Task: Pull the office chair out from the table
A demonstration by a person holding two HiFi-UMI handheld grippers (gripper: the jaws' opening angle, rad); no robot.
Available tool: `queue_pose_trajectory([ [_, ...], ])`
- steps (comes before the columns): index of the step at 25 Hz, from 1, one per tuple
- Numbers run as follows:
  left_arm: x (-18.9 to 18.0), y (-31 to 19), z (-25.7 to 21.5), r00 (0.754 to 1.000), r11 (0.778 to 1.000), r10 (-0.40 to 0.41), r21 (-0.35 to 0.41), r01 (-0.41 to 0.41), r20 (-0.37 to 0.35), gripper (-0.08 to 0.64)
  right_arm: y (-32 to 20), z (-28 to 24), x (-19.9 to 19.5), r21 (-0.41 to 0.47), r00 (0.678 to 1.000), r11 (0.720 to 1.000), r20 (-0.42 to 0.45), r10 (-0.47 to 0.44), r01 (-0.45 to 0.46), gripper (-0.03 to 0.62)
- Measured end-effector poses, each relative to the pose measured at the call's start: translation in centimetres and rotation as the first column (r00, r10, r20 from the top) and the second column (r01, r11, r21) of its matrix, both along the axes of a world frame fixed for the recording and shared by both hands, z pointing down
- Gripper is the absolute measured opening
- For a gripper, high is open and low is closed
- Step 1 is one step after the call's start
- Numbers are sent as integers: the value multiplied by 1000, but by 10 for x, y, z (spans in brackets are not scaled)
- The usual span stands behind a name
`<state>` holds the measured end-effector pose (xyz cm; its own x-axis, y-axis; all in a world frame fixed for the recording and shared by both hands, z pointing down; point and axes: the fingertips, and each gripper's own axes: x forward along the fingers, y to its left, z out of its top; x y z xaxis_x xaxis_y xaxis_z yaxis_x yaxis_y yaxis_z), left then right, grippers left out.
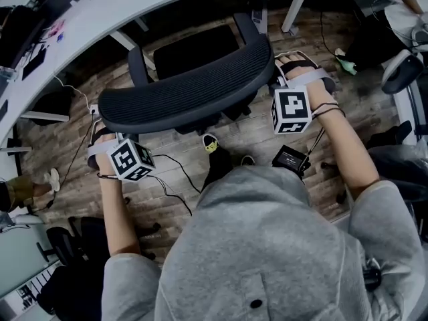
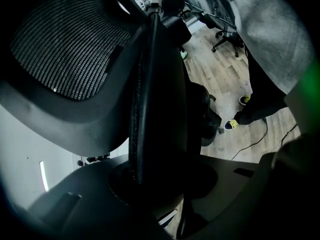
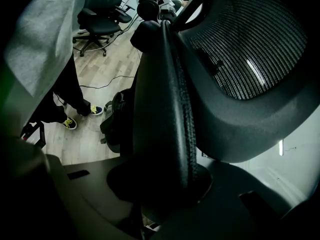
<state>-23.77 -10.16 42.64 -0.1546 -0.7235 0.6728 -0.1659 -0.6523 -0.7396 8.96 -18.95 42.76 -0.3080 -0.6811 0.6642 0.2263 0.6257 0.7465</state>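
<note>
The floor (image 1: 60, 146) is made of brown wooden planks. A thin black cable (image 1: 175, 179) lies across it in loops, and a small green object (image 1: 346, 63) rests on it at the upper right of the head view. A person in a grey hooded top (image 1: 267, 246) and dark trousers (image 3: 65, 89) stands there in dark shoes (image 3: 70, 123) with yellow marks, and a small black box (image 1: 290, 158) with a wire shows just beside the top. In the right gripper view a second black chair (image 3: 100, 21) on castors stands well apart, further off on the planks.
</note>
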Motion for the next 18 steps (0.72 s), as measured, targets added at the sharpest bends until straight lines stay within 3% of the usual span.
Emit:
queue_pose_trajectory([
  [18, 5, 38, 1, 999, 999, -52, 0, 52, 9, 124, 39, -1, 4, -3, 1000, 1000, -5, -18, 18, 101],
])
